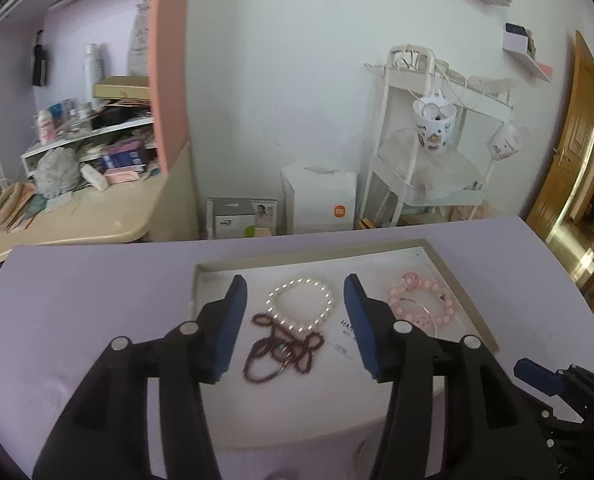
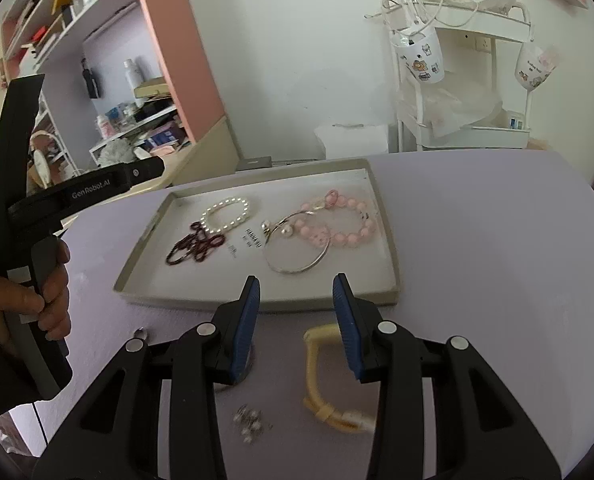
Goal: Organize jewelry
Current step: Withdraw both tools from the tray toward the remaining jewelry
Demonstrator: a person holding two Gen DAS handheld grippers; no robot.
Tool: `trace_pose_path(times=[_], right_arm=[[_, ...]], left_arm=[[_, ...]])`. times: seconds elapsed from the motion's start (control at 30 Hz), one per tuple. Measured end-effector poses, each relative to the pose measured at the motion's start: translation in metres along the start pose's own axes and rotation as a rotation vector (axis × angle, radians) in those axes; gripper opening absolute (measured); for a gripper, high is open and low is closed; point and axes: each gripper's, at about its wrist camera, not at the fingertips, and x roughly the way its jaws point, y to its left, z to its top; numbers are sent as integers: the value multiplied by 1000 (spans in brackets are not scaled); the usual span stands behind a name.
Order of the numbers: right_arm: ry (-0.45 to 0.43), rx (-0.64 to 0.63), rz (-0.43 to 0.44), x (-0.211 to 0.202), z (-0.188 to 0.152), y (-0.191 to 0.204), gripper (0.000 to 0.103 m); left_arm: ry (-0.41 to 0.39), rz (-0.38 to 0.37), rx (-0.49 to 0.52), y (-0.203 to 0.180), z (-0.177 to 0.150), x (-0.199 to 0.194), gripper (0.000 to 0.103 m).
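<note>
Jewelry lies in the tray [image 2: 381,216]; with the left gripper [image 1: 295,292] gaping empty over the dark beads [image 1: 281,350], the half-open, empty right gripper [image 2: 296,284] should next straddle the yellow bangle [image 2: 317,376] squarely.

Left claw [image 1: 295,324], right claw [image 2: 296,320]: black frames, blue pads, silver rivets, white lettering.

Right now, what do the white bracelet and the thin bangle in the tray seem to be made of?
White bracelet: round glossy beads with bright highlights, probably pearl or imitation pearl. Thin bangle: a slim shiny silver-coloured ring, likely polished metal.
</note>
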Motion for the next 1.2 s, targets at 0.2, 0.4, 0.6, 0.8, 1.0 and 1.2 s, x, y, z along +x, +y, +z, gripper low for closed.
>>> trace_pose_path(times=[0.2, 0.4, 0.6, 0.8, 1.0, 1.2], right_arm=[[-11, -9, 21, -19, -22, 9, 40], [-9, -25, 34, -33, -46, 15, 40], [-23, -37, 44, -47, -68, 20, 40], [-42, -50, 41, -57, -79, 25, 41], [-5, -65, 35, -44, -84, 24, 43], [74, -117, 3, -23, -83, 31, 43]], left_arm=[[-42, 46, -28, 14, -22, -40, 66], [-85, 95, -76, 29, -49, -84, 81], [-94, 139, -122, 39, -80, -117, 87], [-85, 174, -143, 43, -106, -143, 88], [-83, 201, -143, 46, -119, -157, 88], [-94, 226, -181, 59, -120, -164, 88]])
